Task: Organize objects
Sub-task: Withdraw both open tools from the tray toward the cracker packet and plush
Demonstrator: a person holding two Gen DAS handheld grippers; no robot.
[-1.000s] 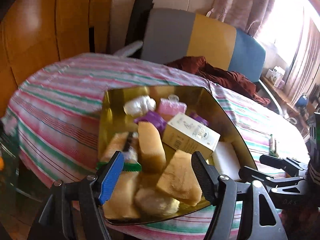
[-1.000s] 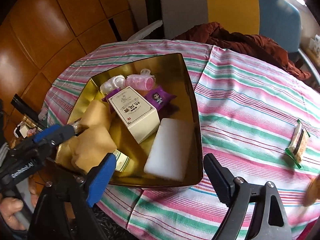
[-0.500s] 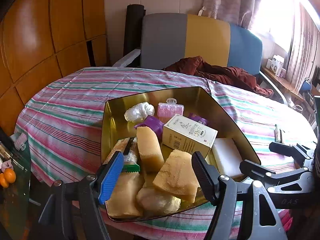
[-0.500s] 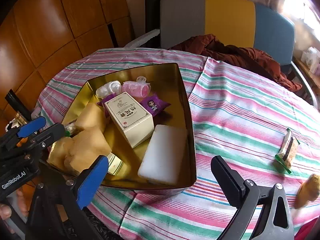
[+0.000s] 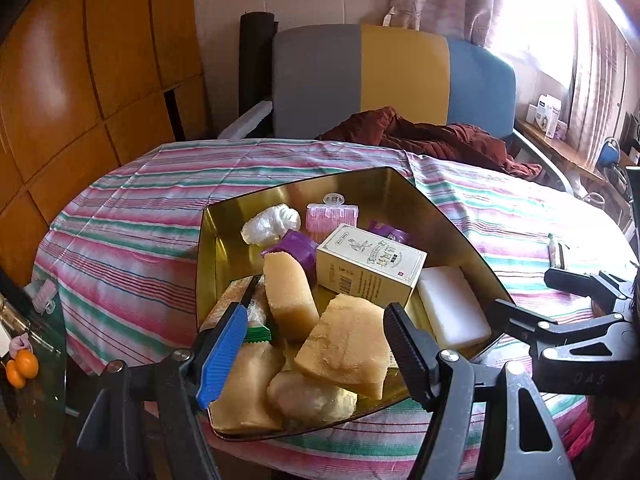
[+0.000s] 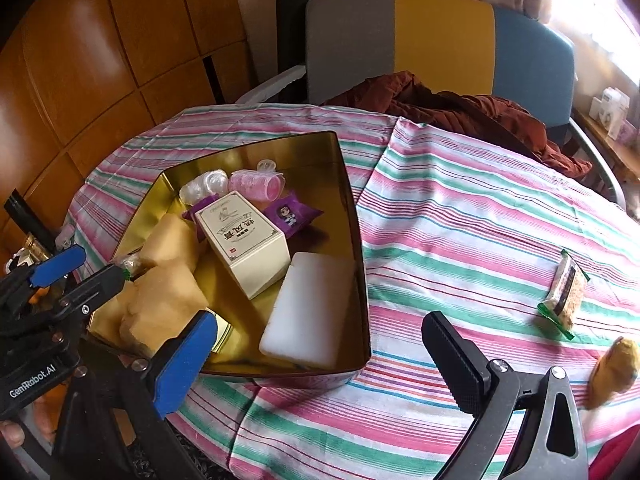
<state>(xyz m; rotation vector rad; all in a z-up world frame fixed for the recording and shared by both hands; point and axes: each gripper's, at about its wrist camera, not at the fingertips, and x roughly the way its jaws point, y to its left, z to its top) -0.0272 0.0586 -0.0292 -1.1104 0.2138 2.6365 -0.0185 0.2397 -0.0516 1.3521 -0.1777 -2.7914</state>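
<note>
A gold tray [image 5: 400,186] [image 6: 352,208] sits on the striped tablecloth. It holds a cream box [image 5: 370,264] [image 6: 244,240], a white block [image 5: 454,306] [image 6: 312,312], tan sponges [image 5: 344,346] [image 6: 166,300], purple packets [image 6: 290,214], a pink roller [image 5: 332,216] and a plastic wad [image 5: 270,222]. My left gripper [image 5: 316,344] is open and empty above the tray's near edge. My right gripper [image 6: 320,364] is open and empty at the tray's near right corner. A green-edged snack packet [image 6: 564,294] and a yellow wrapped item [image 6: 614,372] lie on the cloth to the right.
A grey, yellow and blue sofa [image 6: 420,40] with a red-brown cloth [image 6: 460,112] stands behind the table. Wooden panels [image 5: 80,80] are on the left. A glass side table with small oranges [image 5: 22,366] is at the lower left.
Both grippers have pulled back and risen a little, so more of the room and table shows. The tray's contents have not moved. Both stay open.
</note>
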